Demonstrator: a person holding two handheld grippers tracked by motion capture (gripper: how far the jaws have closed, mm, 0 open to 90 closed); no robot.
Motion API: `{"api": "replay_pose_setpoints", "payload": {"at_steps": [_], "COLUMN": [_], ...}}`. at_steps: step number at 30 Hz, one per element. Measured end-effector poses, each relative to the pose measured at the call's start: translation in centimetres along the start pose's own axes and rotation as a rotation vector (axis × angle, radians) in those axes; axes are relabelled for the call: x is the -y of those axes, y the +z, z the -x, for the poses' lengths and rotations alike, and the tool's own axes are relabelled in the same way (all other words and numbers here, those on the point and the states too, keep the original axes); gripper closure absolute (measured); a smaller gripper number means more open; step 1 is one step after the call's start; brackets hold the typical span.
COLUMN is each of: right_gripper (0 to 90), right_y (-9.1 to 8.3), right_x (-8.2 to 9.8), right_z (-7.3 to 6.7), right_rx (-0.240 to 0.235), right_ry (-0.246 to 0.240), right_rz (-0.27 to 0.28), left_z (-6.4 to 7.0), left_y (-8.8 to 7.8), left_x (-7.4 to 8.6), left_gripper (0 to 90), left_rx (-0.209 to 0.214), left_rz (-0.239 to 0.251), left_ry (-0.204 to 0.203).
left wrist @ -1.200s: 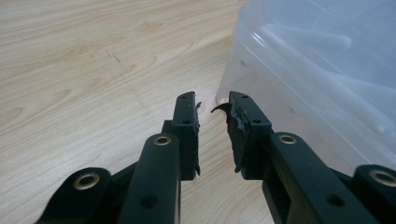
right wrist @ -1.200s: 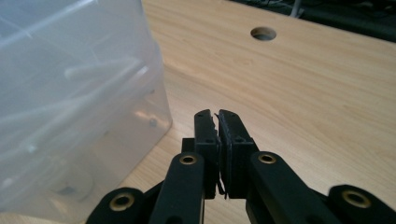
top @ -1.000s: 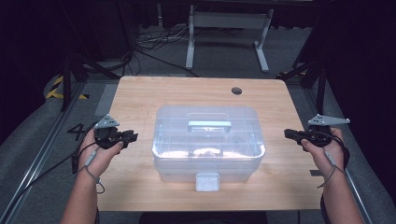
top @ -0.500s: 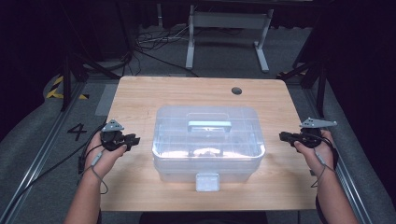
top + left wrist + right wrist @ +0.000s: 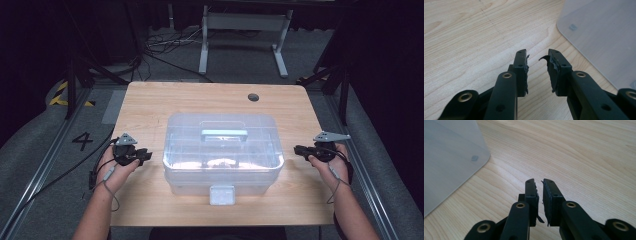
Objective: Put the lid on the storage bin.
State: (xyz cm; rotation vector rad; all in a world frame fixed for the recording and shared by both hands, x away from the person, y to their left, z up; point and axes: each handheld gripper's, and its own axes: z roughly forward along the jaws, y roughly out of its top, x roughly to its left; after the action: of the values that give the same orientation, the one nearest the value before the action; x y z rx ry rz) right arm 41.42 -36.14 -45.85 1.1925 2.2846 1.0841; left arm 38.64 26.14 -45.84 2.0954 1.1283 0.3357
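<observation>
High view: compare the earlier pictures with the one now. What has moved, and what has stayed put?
Both hands have come down toward the table. The left gripper and right gripper now sit low on either side of the clear plastic box. The right gripper's fingers have just been opening, with nothing between them; the left's stand apart, also empty. The box, lid closed, has not shifted.

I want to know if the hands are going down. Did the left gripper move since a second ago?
Yes. In the high view the left gripper has sunk toward the table, staying left of the box. Nothing is between its jaws.
</observation>
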Motion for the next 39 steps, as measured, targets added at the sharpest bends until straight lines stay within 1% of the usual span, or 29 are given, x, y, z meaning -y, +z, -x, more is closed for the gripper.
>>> {"api": "replay_pose_setpoints", "payload": {"at_steps": [2,4,5,6,9,12,13,17,18,19,22,23,24,25,27,28,29,31,33,35,37,39], "right_gripper": [82.1,81.6,81.3,80.9,78.8,77.5,77.0,75.0,75.0,72.3,66.5,62.6,57.6,51.4,42.1,38.3,35.0,32.2,30.2,29.9,29.0,27.4], "right_y": [0.2,0.4,0.5,0.6,0.9,1.1,1.2,1.3,1.3,1.4,1.5,1.6,1.6,1.7,1.9,2.0,2.2,2.4,2.5,2.5,2.5,2.7], "right_x": [0.1,0.3,0.4,0.5,0.6,0.9,0.9,1.0,1.0,1.1,1.1,1.1,1.2,1.2,1.3,1.3,1.4,1.5,1.5,1.4,1.4,1.5], "right_z": [0.0,-0.1,-0.2,-0.3,-0.4,-0.3,-0.3,-0.2,-0.2,-0.2,-0.3,-0.2,-0.1,0.0,0.1,0.2,0.3,0.4,0.4,0.4,0.3,0.3], "right_rx": [0.001,-0.001,-0.003,-0.002,0.001,0.004,0.005,0.007,0.007,0.01,0.017,0.018,0.02,0.03,0.04,0.054,0.062,0.063,0.062,0.066,0.059,0.054], "right_ry": [-0.005,0.008,0.007,0.008,0.001,0.008,0.008,0.006,0.006,0.008,0.009,0.011,0.017,0.03,0.04,0.033,0.026,0.019,0.021,0.015,0.01,0.012], "right_rz": [0.003,0.01,0.02,0.018,0.018,0.017,0.012,0.012,0.012,0.014,0.008,0.004,0.009,0.021,0.027,0.029,0.023,0.015,0.015,0.02,0.02,0.023], "left_z": [0.1,0.2,0.2,0.2,0.1,0.1,0.1,0.2,0.2,0.3,0.1,0.1,0.0,-0.1,-0.2,-0.4,-0.4,-0.6,-0.7,-0.8,-0.8,-0.8], "left_y": [0.2,0.3,0.3,0.3,0.4,0.4,0.4,0.7,0.7,0.7,0.7,0.7,0.7,0.7,0.7,0.8,0.8,0.9,1.0,1.0,1.1,1.1], "left_x": [0.1,0.3,0.3,0.4,0.6,0.9,1.0,1.1,1.1,1.1,1.2,1.2,1.2,1.2,1.3,1.3,1.4,1.5,1.6,1.6,1.7,1.6], "left_gripper": [70.0,69.6,69.2,69.2,68.8,67.7,66.5,64.2,60.5,60.5,56.6,54.8,52.2,48.8,43.2,40.9,38.3,35.3,31.5,30.2,28.8,28.2], "left_rx": [0.0,0.006,0.007,0.01,0.009,0.003,0.002,-0.001,-0.001,0.0,-0.006,-0.01,-0.016,-0.019,-0.032,-0.033,-0.038,-0.054,-0.068,-0.076,-0.082,-0.087], "left_rz": [-0.004,-0.017,-0.017,-0.009,-0.011,-0.004,-0.006,0.01,0.01,0.008,0.016,0.019,0.027,0.028,0.042,0.045,0.038,0.033,0.03,0.03,0.026,0.021], "left_ry": [0.007,0.014,0.02,0.026,0.04,0.04,0.047,0.048,0.048,0.045,0.042,0.038,0.027,0.023,0.014,0.008,-0.008,0.003,-0.002,0.007,-0.002,0.004]}}
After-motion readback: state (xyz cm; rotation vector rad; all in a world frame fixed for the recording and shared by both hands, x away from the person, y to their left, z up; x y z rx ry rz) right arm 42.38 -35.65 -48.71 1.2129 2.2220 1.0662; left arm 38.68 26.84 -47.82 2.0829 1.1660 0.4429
